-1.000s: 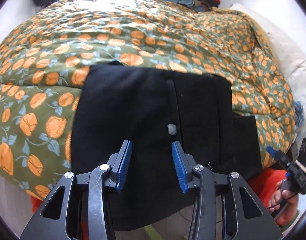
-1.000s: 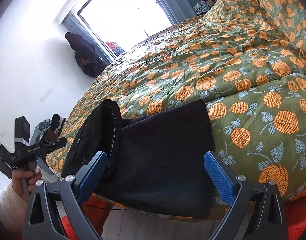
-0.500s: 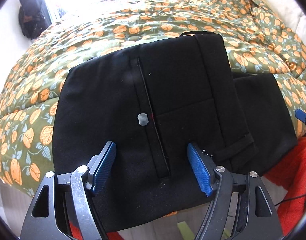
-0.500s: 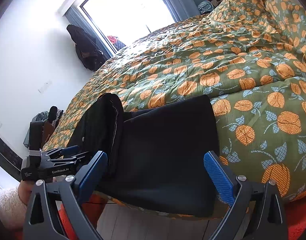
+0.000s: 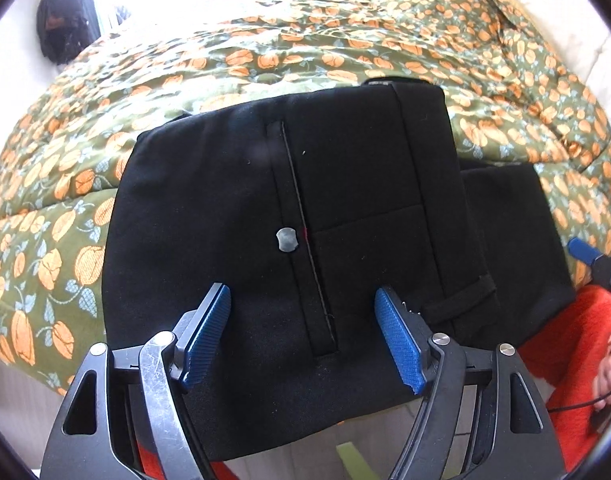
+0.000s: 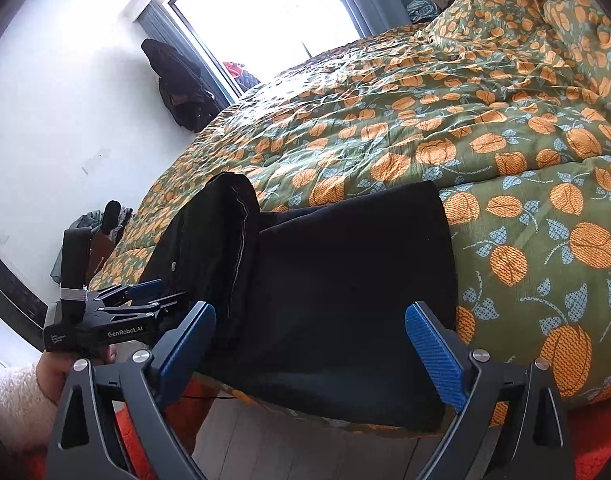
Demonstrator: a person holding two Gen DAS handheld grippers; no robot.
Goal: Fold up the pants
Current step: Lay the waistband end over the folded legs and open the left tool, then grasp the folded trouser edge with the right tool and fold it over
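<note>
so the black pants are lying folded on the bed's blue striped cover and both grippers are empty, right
Not quite: the cover is green with an orange fruit print, not blue striped, as both wrist views show. The rest holds: the black pants lie folded at the bed's edge. The left gripper stands open and empty above them, and the right gripper, its jaws closing, grips nothing yet.

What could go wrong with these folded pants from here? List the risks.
1. The pants hang over the near edge of the bed, so a nudge could slide them to the floor.
2. The top fold sits bunched and raised, so it might flop open.
3. The right tool is closing with cloth just beyond its pads; it could snag only one layer and drag the stack apart. The left tool is open.
</note>
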